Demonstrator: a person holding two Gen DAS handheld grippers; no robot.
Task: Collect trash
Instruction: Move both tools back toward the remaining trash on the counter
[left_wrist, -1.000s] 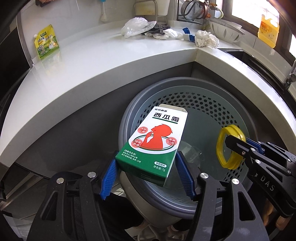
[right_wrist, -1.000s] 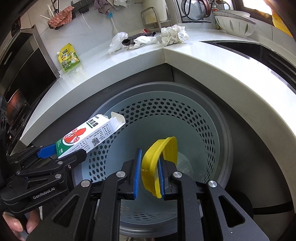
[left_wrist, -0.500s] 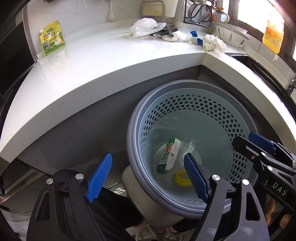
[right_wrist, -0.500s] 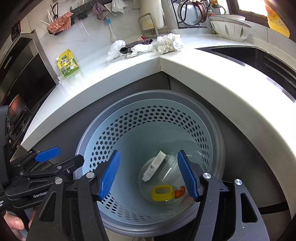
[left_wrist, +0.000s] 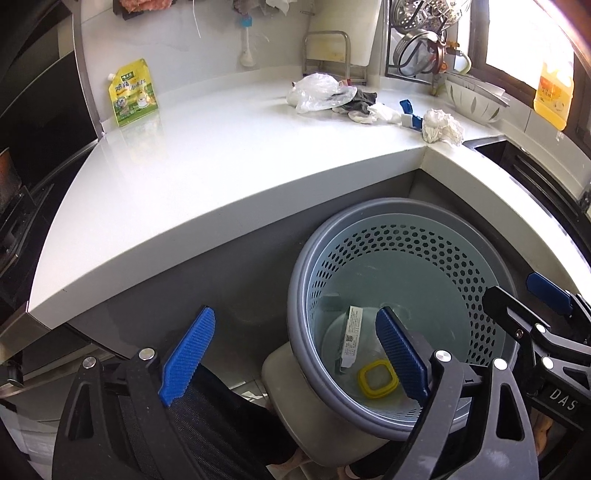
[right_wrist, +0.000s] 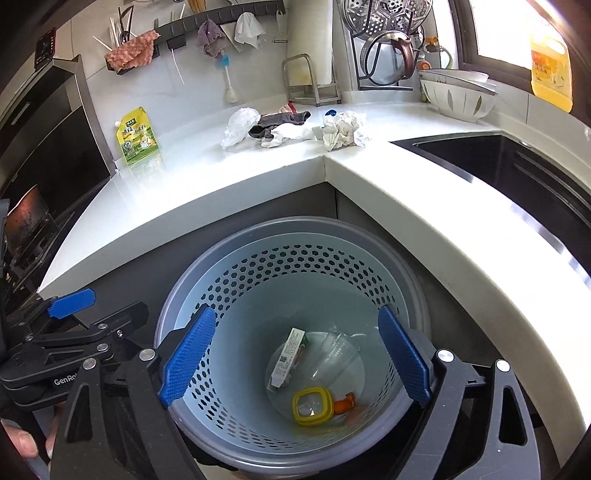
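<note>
A grey perforated trash basket (right_wrist: 236, 280) (left_wrist: 480, 243) stands on the floor below the counter corner. In it lie a green-and-white box (right_wrist: 288, 356) (left_wrist: 352, 341), a yellow ring lid (right_wrist: 312, 406) (left_wrist: 377, 383), a clear plastic cup (right_wrist: 332, 356) and an orange scrap (right_wrist: 343, 404). My left gripper (left_wrist: 295, 360) is open and empty above the basket's left rim. My right gripper (right_wrist: 295, 356) is open and empty over the basket mouth. On the counter lie a crumpled white paper (right_wrist: 343, 131) (left_wrist: 441, 127), a clear plastic bag (left_wrist: 319, 92) (right_wrist: 238, 127), a dark rag (right_wrist: 284, 120) and a yellow-green pouch (left_wrist: 133, 92) (right_wrist: 137, 136).
The white L-shaped counter (left_wrist: 221, 173) wraps around the basket. A dark sink (right_wrist: 498, 166) is on the right. A bowl (right_wrist: 458, 98), a yellow oil bottle (right_wrist: 550, 72) and a dish rack (right_wrist: 384, 48) stand at the back. A dark oven front (right_wrist: 40, 173) is at left.
Both grippers opened and dropped the box and the yellow lid into the basket. Both grippers have since lifted and drawn back, showing more of the counter.
</note>
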